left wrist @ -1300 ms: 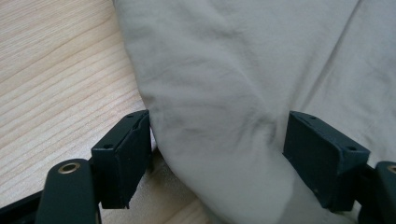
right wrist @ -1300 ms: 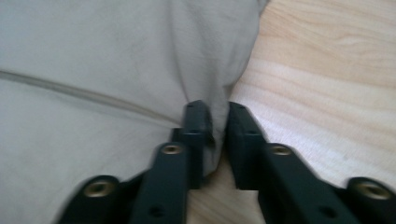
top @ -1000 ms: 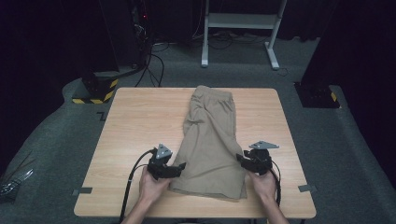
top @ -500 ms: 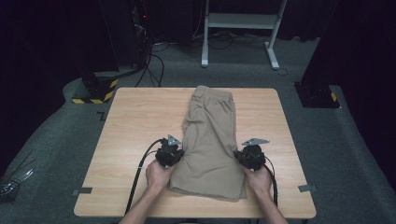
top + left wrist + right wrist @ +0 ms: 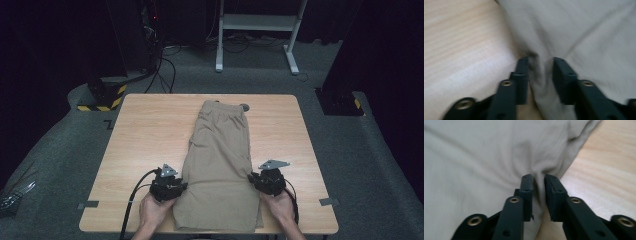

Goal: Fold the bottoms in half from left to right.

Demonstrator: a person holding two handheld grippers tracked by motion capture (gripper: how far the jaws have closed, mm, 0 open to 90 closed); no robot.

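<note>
Khaki shorts (image 5: 220, 160) lie flat along the middle of the wooden table (image 5: 145, 130), waistband at the far end. My left gripper (image 5: 180, 186) sits at the shorts' left edge. Its jaws have just been opening and stand apart, with a loose ridge of fabric (image 5: 586, 32) between the left gripper's tips (image 5: 540, 63). At the right edge my right gripper (image 5: 255, 181) has also just been opening. A narrow gap separates the right gripper's tips (image 5: 538, 180), and a fold of cloth (image 5: 474, 157) rises into it.
A small dark object (image 5: 244, 106) lies by the waistband. Grey tape marks (image 5: 327, 202) sit near the table's front corners. On the floor behind stand a white frame (image 5: 260, 22), cables (image 5: 165, 65) and a yellow-black striped base (image 5: 102, 97).
Both hands pushed inward and away onto the shorts' sides, then drew back toward the near edge. The shorts have shifted slightly nearer.
</note>
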